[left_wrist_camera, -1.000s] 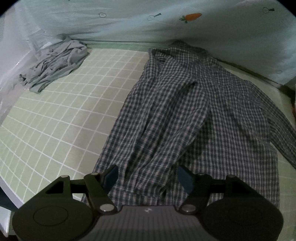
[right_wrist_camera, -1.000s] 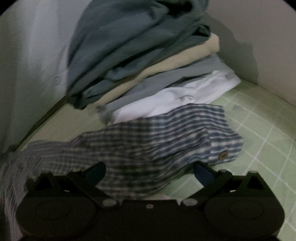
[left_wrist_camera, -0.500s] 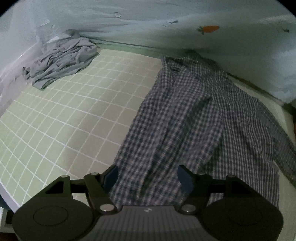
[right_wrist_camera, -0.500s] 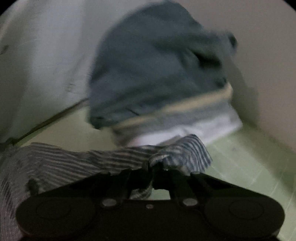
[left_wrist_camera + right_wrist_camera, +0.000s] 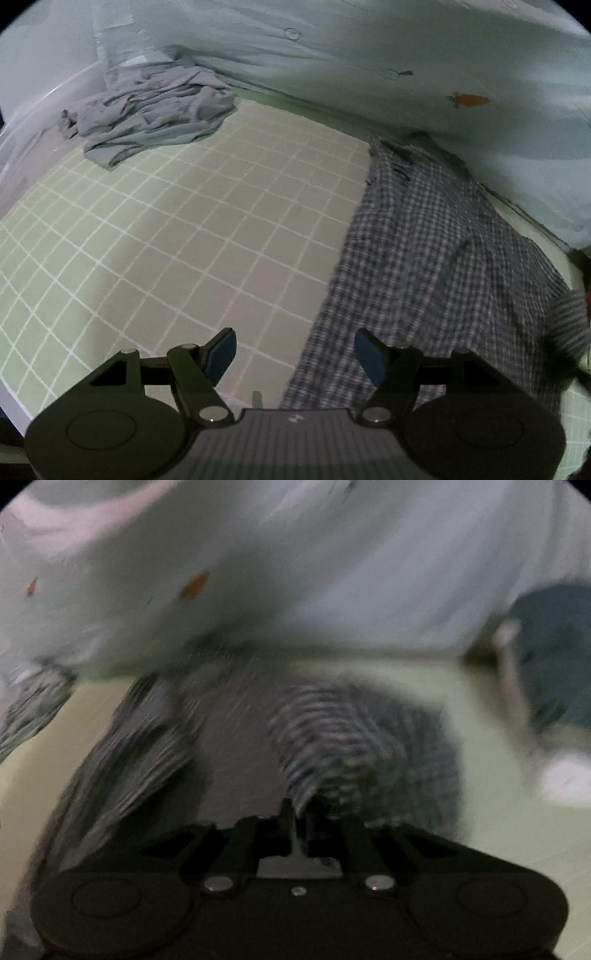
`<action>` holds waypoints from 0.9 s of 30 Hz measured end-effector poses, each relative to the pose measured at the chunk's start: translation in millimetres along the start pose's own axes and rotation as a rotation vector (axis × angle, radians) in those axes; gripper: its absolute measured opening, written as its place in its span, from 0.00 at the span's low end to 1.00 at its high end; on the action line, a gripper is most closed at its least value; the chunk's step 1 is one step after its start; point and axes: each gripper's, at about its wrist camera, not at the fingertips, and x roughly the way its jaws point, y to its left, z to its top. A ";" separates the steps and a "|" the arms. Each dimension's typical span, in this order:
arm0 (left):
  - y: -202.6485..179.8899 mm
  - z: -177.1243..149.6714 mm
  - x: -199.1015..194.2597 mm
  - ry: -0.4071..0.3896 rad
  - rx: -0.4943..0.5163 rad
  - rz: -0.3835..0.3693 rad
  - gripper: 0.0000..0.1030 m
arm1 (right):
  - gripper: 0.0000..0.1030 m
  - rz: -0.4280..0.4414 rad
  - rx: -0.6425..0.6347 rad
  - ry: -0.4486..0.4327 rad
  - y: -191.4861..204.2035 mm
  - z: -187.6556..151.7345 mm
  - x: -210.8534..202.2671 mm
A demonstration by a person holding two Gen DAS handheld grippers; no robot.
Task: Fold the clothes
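A blue-and-white plaid shirt (image 5: 424,258) lies spread on the green grid mat (image 5: 166,240). My left gripper (image 5: 295,350) hangs open over the shirt's left bottom edge, one finger above bare mat and one above plaid, with nothing between them. In the blurred right wrist view my right gripper (image 5: 301,808) pinches the shirt's sleeve (image 5: 343,746), which bunches up just ahead of the narrow jaws. Those jaws are opening slightly with the cloth still between them. The lifted sleeve (image 5: 569,321) shows as a blur at the right edge of the left wrist view.
A crumpled grey garment (image 5: 147,110) lies at the mat's far left corner. A pale sheet with carrot prints (image 5: 406,55) hangs along the back. A blurred stack of folded clothes (image 5: 554,657) sits at the far right. The mat's near edge runs along the lower left.
My right gripper shut on the sleeve's cuff and swung it away from the stack towards the shirt's body. My left gripper slid left from over the shirt to its edge.
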 end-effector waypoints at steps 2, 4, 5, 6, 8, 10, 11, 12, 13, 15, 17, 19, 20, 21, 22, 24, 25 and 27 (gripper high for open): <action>3.6 0.7 -0.5 0.001 -0.003 -0.003 0.69 | 0.33 0.019 0.022 0.045 13.5 -11.2 3.5; 3.2 2.1 -0.6 0.000 0.000 -0.011 0.69 | 0.49 0.020 0.019 0.051 21.4 -18.0 -3.3; 1.7 2.7 0.2 0.001 0.003 -0.015 0.69 | 0.57 0.014 0.017 0.050 22.5 -19.4 -7.2; -0.8 3.4 0.7 0.002 0.006 -0.021 0.69 | 0.63 0.002 0.016 0.045 20.3 -18.7 -11.5; -8.3 4.5 1.2 0.002 0.021 -0.039 0.69 | 0.71 -0.035 0.030 0.030 9.5 -17.6 -19.0; -23.3 4.9 1.8 0.000 0.046 -0.057 0.69 | 0.80 -0.080 0.055 0.017 -3.5 -18.4 -25.9; -32.3 5.0 2.1 -0.001 0.060 -0.067 0.69 | 0.83 -0.105 0.068 0.011 -9.0 -19.8 -29.0; -41.3 5.1 2.5 -0.002 0.075 -0.078 0.69 | 0.84 -0.129 0.081 0.005 -16.9 -20.9 -32.8; -51.0 4.3 3.1 -0.002 0.089 -0.088 0.70 | 0.85 -0.152 0.092 0.002 -25.8 -22.0 -35.5; -72.1 2.2 4.7 0.000 0.117 -0.112 0.70 | 0.88 -0.185 0.114 -0.002 -44.4 -25.3 -38.4; -95.9 -1.6 6.9 0.008 0.150 -0.138 0.70 | 0.88 -0.202 0.137 -0.001 -61.7 -29.8 -41.8; -120.4 -6.0 11.6 0.024 0.185 -0.163 0.70 | 0.89 -0.215 0.161 0.002 -78.3 -34.9 -45.4; -132.1 -8.9 14.9 0.035 0.200 -0.176 0.70 | 0.89 -0.222 0.171 0.009 -86.0 -37.6 -45.3; -143.7 -11.7 18.1 0.048 0.215 -0.188 0.70 | 0.89 -0.229 0.181 0.017 -93.8 -40.0 -43.9; -155.0 -15.6 23.0 0.063 0.233 -0.200 0.70 | 0.89 -0.232 0.192 0.026 -101.3 -42.2 -42.1; -174.7 -22.3 33.4 0.094 0.263 -0.217 0.70 | 0.89 -0.231 0.212 0.047 -115.4 -45.3 -37.1; -182.1 -25.0 39.9 0.110 0.268 -0.214 0.70 | 0.89 -0.225 0.219 0.056 -121.7 -45.7 -33.5; -196.8 -30.5 53.4 0.142 0.276 -0.203 0.70 | 0.89 -0.214 0.231 0.071 -133.5 -45.9 -25.5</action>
